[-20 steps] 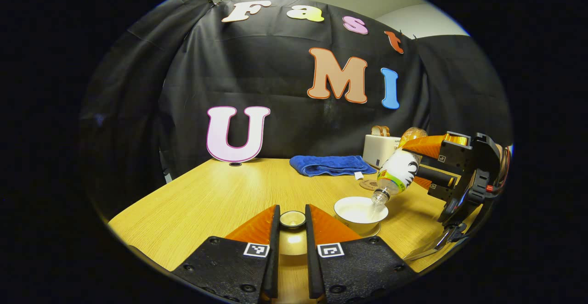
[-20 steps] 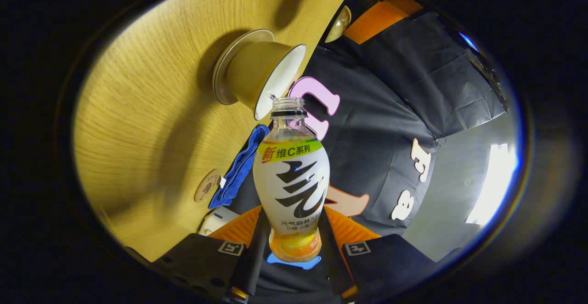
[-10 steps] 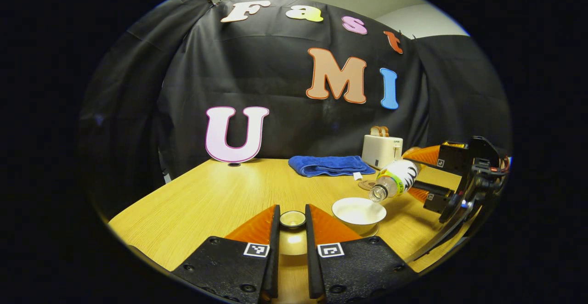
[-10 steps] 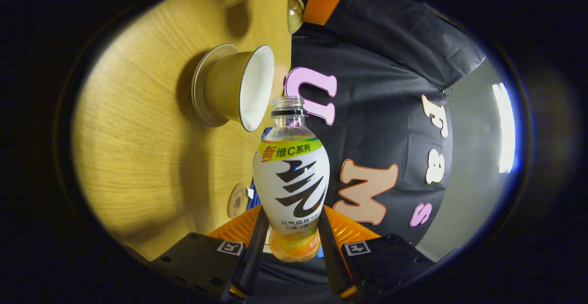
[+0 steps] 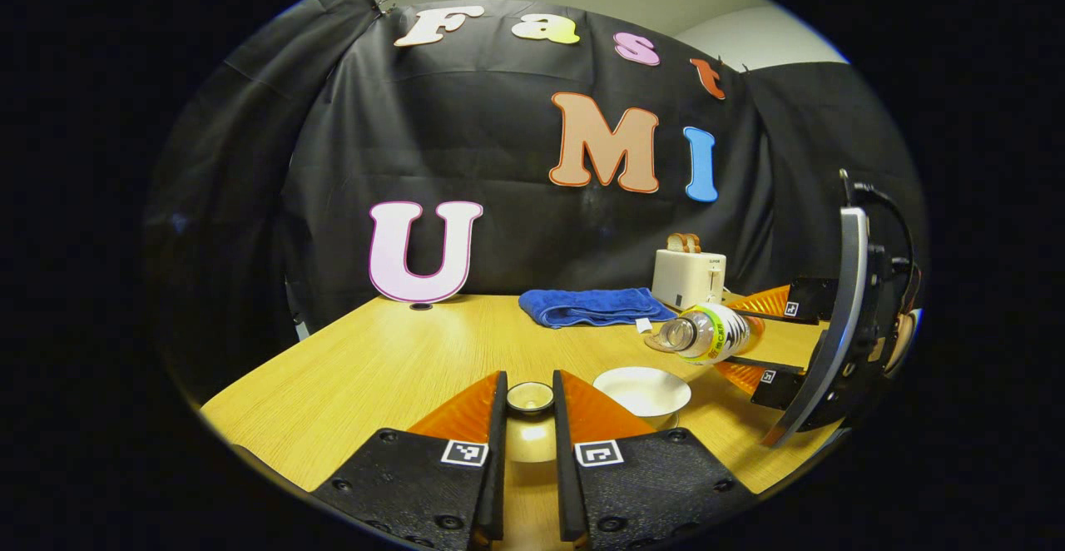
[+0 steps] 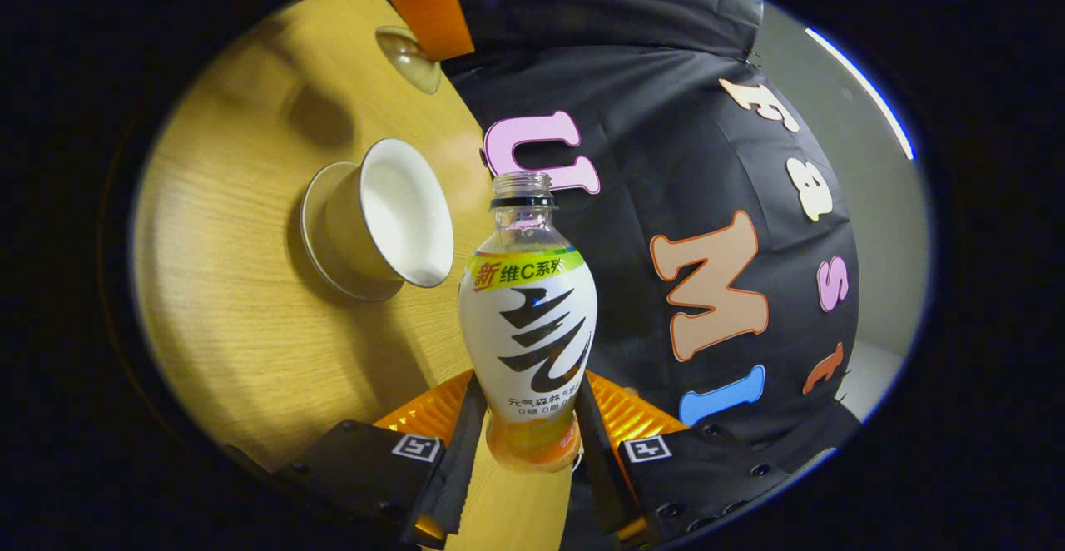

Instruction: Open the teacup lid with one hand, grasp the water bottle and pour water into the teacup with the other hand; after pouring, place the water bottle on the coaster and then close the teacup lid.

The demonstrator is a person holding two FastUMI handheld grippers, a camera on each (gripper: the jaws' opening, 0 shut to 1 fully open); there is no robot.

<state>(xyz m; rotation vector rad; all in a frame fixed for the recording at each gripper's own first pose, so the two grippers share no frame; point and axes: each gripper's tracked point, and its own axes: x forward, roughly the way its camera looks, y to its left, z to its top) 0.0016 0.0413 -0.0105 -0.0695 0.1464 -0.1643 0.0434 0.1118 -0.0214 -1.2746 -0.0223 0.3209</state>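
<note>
Well, water bottle (image 5: 707, 335) hangs above teacup (image 5: 641, 390) rim.

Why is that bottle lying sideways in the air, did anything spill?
No spill shows on the table. The water bottle lies sideways because the right gripper holds it tilted by the open teacup. The left gripper holds the lid.

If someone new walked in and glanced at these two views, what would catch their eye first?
Most likely the uncapped water bottle, clamped low on its body by the right gripper and lying nearly on its side in the air just right of the open teacup on the wooden table. Next, the small lid pinched in the left gripper at the front, with a blue towel and a white toaster against the back wall.
</note>
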